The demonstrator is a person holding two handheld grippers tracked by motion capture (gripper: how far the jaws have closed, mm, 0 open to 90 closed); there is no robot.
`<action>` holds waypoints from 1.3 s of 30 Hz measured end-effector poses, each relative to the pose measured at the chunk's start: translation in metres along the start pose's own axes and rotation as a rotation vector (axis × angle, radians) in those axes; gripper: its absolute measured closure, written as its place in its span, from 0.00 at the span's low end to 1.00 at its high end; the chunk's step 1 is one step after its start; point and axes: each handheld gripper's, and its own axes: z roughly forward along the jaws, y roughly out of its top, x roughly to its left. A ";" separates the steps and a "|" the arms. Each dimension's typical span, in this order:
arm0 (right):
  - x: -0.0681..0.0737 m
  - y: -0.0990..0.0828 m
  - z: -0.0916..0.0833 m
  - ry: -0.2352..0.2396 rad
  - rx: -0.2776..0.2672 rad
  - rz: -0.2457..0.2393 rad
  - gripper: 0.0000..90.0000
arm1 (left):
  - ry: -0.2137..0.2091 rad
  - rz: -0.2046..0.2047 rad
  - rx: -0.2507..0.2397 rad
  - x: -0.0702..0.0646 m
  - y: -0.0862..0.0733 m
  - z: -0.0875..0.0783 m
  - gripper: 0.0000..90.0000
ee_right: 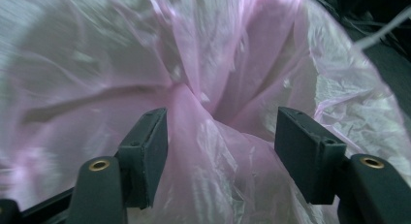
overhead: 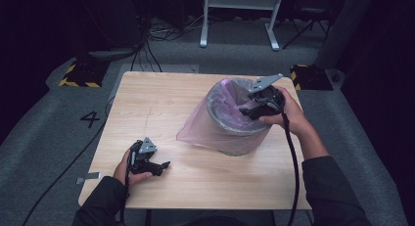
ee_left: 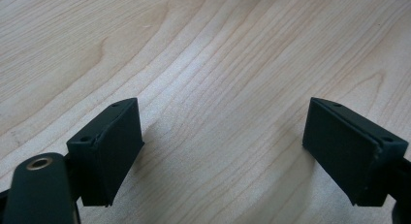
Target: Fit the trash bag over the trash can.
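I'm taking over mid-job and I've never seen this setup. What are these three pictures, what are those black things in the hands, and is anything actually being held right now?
A person sits at a wooden table with handheld tongs in each hand. The high view looks down from above. The other two come from cameras riding on each tool, looking along its two black jaws.

The left tongs rest low near the table's front edge, open and empty over bare wood.

The right tongs reach into a small bin lined with a thin pink plastic bag. A fold of that bag lies between their jaws, but the pads are not pressing on it.
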 end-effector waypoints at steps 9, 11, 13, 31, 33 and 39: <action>-0.005 0.000 0.012 0.033 0.122 0.011 0.46 | -0.003 -0.005 0.002 0.000 0.000 0.000 0.15; -0.005 -0.001 0.016 0.054 0.160 0.016 0.44 | -0.003 -0.005 0.002 0.000 0.000 0.000 0.15; -0.006 -0.001 0.019 0.065 0.192 0.020 0.41 | -0.003 -0.004 0.002 0.000 0.000 0.000 0.15; -0.001 0.004 0.026 0.047 0.334 -0.012 0.32 | 0.000 -0.004 0.002 0.000 0.000 0.000 0.15; -0.001 0.004 0.025 0.045 0.315 -0.002 0.32 | 0.000 -0.004 0.002 0.000 0.000 0.000 0.15; -0.002 0.003 0.024 0.049 0.277 0.012 0.32 | -0.001 -0.005 0.003 0.000 0.000 0.000 0.15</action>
